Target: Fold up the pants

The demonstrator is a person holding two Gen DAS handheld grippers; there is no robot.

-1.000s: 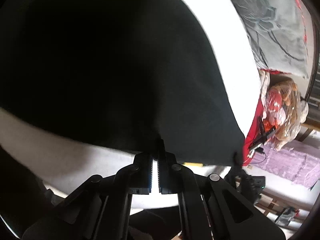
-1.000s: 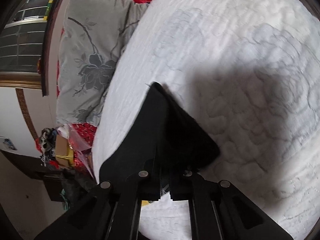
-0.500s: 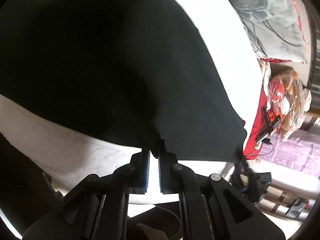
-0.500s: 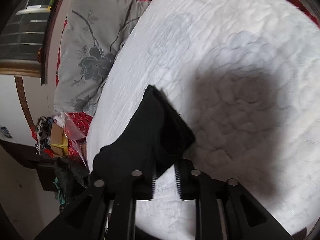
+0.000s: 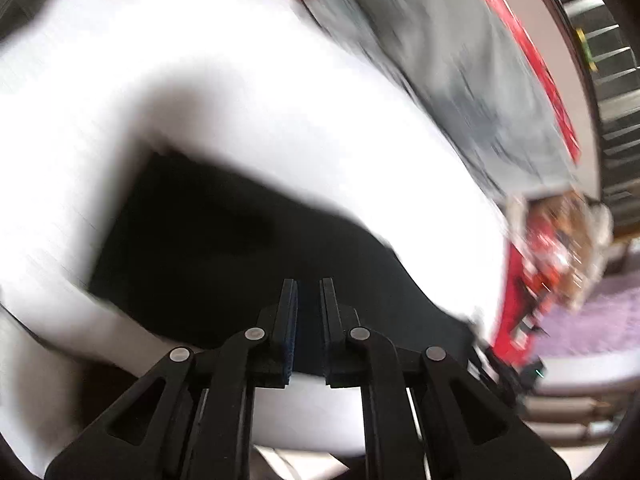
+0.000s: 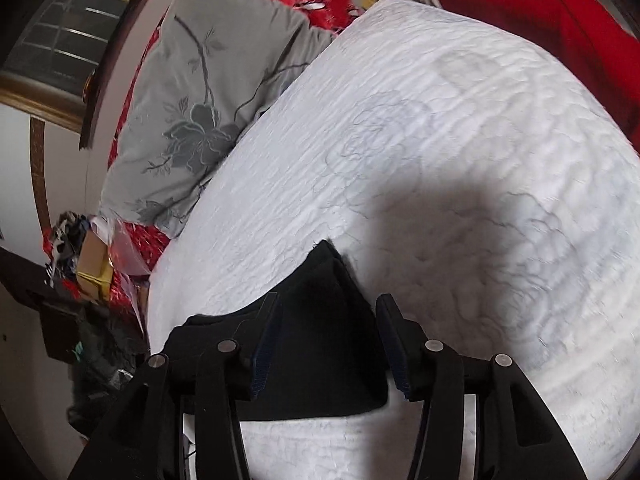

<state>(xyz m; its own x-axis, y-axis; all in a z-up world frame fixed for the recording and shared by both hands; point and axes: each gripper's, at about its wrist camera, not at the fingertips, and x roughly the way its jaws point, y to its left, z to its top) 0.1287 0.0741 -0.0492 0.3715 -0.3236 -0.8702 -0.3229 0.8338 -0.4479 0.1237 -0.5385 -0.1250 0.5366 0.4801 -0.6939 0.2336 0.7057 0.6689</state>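
The black pants lie flat on the white quilted bed, near its edge closest to both cameras, with one pointed corner toward the grey floral pillow. The right gripper has its fingers parted and opening, the cloth below them unpinched. The left gripper, blurred, shows a narrow, widening gap over the pants, gripping nothing.

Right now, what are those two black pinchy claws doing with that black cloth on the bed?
A person is folding black fabric pants on a white quilted bed cover, with a gripper in each hand. The right gripper is opening, the pants' corner lying loose between its jaws. The left gripper is opening too, with nothing pinched, above the pants. A grey flowered pillow lies beside the cover.
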